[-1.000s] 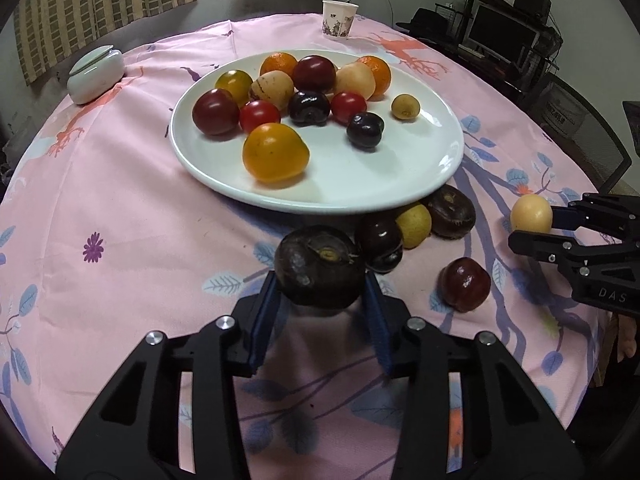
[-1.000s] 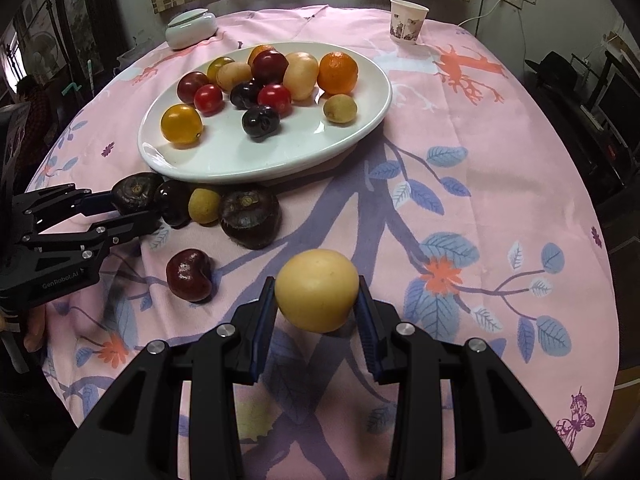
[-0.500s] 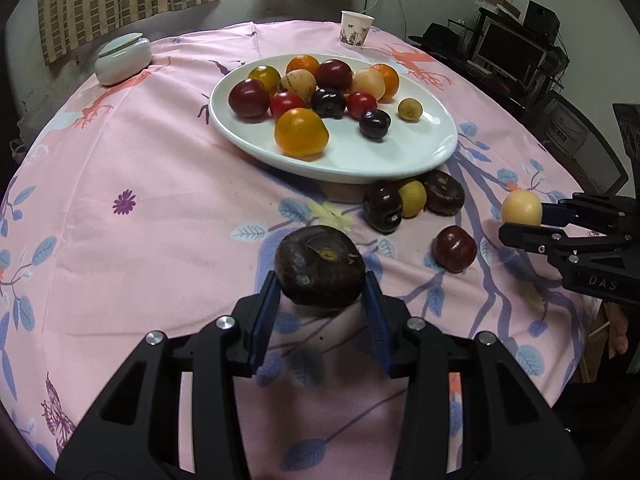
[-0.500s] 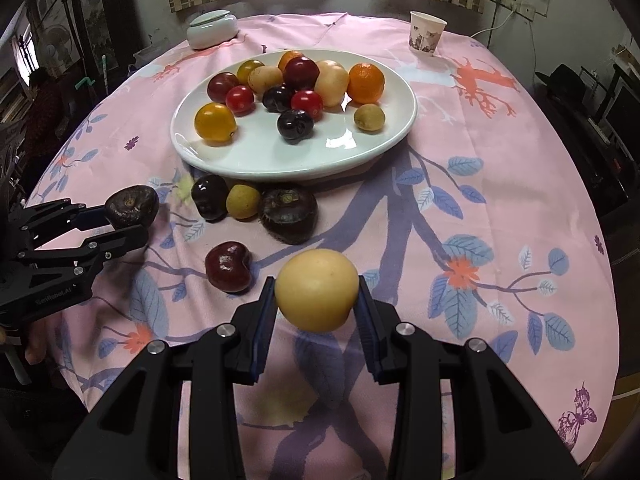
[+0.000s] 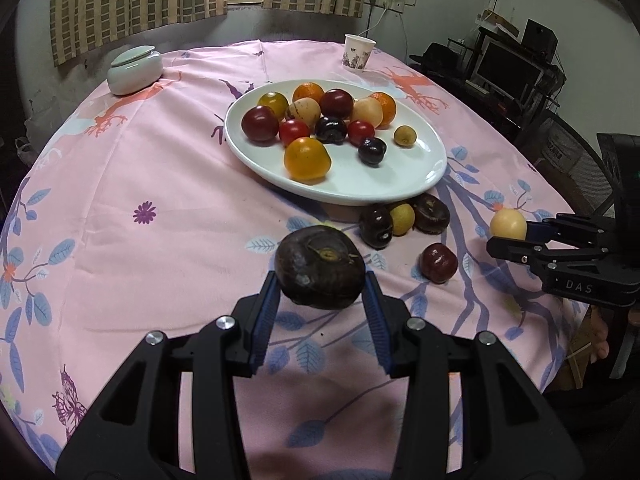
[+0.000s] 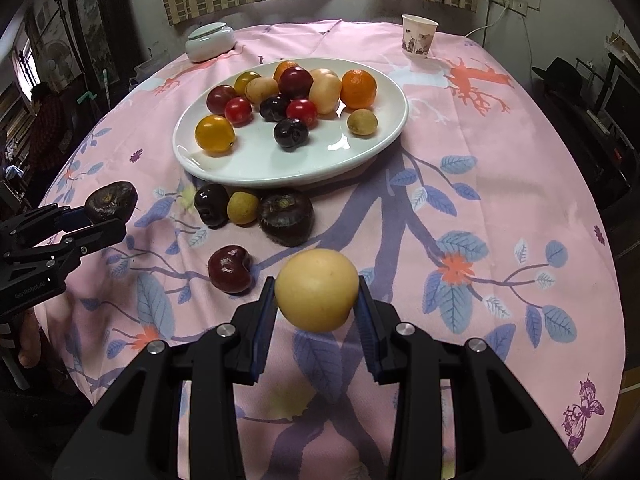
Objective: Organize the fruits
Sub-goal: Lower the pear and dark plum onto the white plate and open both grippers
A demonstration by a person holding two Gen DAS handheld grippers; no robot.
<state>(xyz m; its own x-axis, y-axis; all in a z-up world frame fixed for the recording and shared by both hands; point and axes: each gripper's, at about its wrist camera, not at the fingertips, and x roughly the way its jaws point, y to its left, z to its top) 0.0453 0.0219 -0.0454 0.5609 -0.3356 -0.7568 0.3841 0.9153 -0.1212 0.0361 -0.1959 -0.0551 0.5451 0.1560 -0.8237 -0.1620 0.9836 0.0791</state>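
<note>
Since a second ago the left gripper (image 5: 323, 292) has pulled back from the plate (image 5: 400, 188) and lifted a bit; the plate and the loose fruit now sit farther off in its view. Right gripper barely shifted. Grip on both unchanged.

Left wrist view: jaws closed narrow on a dark brown fruit (image 5: 320, 266), blue pads pressing both its sides, fruit clear of the pink tablecloth (image 5: 160, 264). White oval plate is far centre, loaded with about a dozen fruits: oranges, red and dark plums, yellow ones. Just near of the plate rim, on the cloth: a dark plum (image 5: 375, 226), a small yellow fruit (image 5: 402, 219), a dark brown fruit touching it on the right (image 5: 431, 213). A red plum (image 5: 438, 263) lies alone, nearer and to the right. Right gripper (image 5: 510, 236) enters from the right edge, holding a pale yellow fruit (image 5: 508, 224). Lidded white jar (image 5: 135, 71) far left, paper cup (image 5: 359, 53) far centre.

Right wrist view: right gripper (image 6: 317, 305) jaws closed narrow on the pale yellow fruit (image 6: 317, 295), pads on both sides, held above the cloth. Red plum (image 6: 230, 269) just left of it on the cloth. The three-fruit row sits between it and the plate (image 6: 280, 168). Left gripper (image 6: 106, 216) at the left edge, gripping the dark brown fruit (image 6: 111, 202), well apart from the plate.
</note>
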